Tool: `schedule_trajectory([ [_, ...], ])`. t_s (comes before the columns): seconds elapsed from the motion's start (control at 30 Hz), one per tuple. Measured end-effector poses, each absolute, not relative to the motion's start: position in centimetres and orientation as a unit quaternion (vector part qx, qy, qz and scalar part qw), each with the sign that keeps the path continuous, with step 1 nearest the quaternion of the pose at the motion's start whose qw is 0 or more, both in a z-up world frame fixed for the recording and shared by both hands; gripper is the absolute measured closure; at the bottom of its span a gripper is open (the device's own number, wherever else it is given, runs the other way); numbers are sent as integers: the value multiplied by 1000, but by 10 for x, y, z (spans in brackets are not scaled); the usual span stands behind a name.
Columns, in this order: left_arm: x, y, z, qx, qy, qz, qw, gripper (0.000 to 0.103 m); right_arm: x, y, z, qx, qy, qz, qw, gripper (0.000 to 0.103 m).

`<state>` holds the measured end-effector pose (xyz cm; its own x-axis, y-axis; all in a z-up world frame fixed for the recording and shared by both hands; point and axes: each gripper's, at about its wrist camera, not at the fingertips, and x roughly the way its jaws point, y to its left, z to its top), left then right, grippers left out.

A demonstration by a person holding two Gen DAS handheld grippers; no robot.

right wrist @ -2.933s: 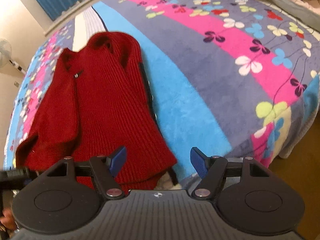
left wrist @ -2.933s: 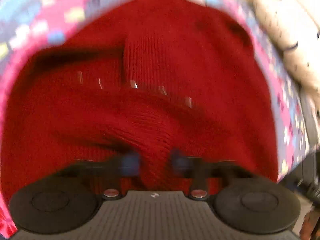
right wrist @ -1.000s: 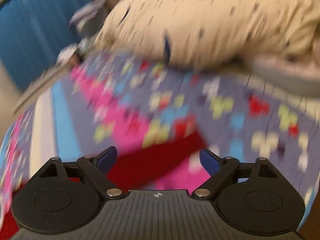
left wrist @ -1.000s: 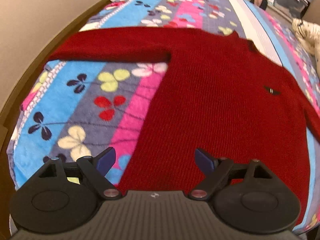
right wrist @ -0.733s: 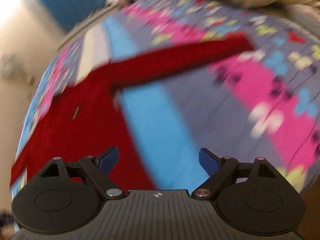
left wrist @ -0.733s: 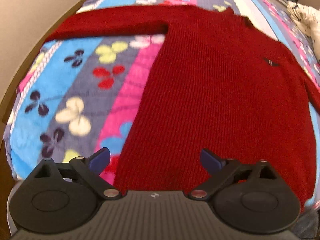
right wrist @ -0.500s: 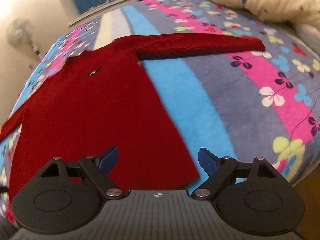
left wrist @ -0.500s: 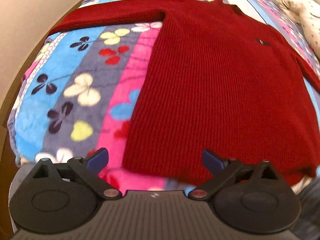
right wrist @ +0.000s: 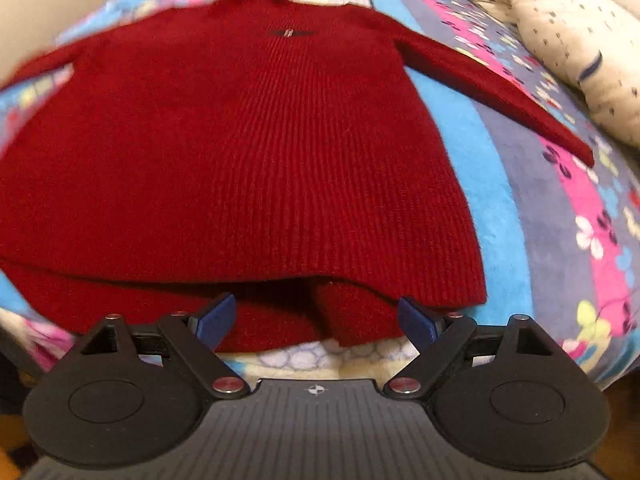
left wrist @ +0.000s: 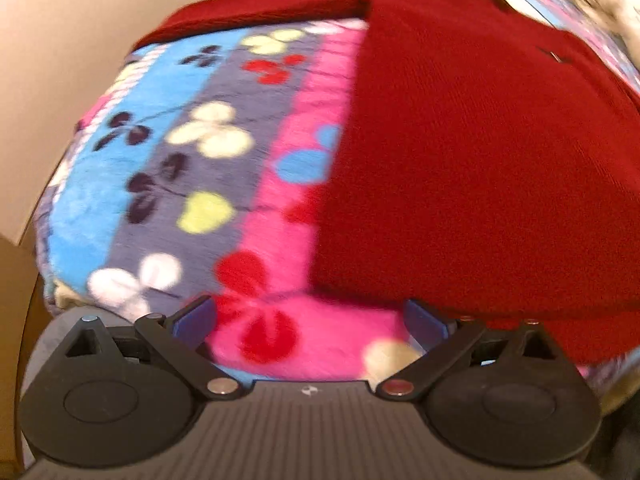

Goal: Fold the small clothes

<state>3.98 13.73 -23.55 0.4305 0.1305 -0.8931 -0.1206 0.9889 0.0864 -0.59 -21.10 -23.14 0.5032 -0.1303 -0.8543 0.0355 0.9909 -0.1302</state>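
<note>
Sweater (right wrist: pixel 240 152): red knit, spread flat on floral blanket (left wrist: pixel 192 184).
Left gripper (left wrist: pixel 310 320): jaws just opened wide, empty, at hem's left corner.
Right gripper (right wrist: pixel 316 320): jaws wide, empty, over hem.

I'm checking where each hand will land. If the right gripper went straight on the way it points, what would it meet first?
Most likely the bottom hem of the red sweater, which lies between the open fingers of the right gripper. Depth is hard to judge; the floral blanket lies beneath.
</note>
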Motion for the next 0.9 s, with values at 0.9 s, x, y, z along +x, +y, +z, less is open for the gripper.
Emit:
schedule_trajectory([
  [0.9, 81, 159, -236, -53, 508, 122, 851, 2, 96, -284, -157, 60, 398, -138, 905, 15],
])
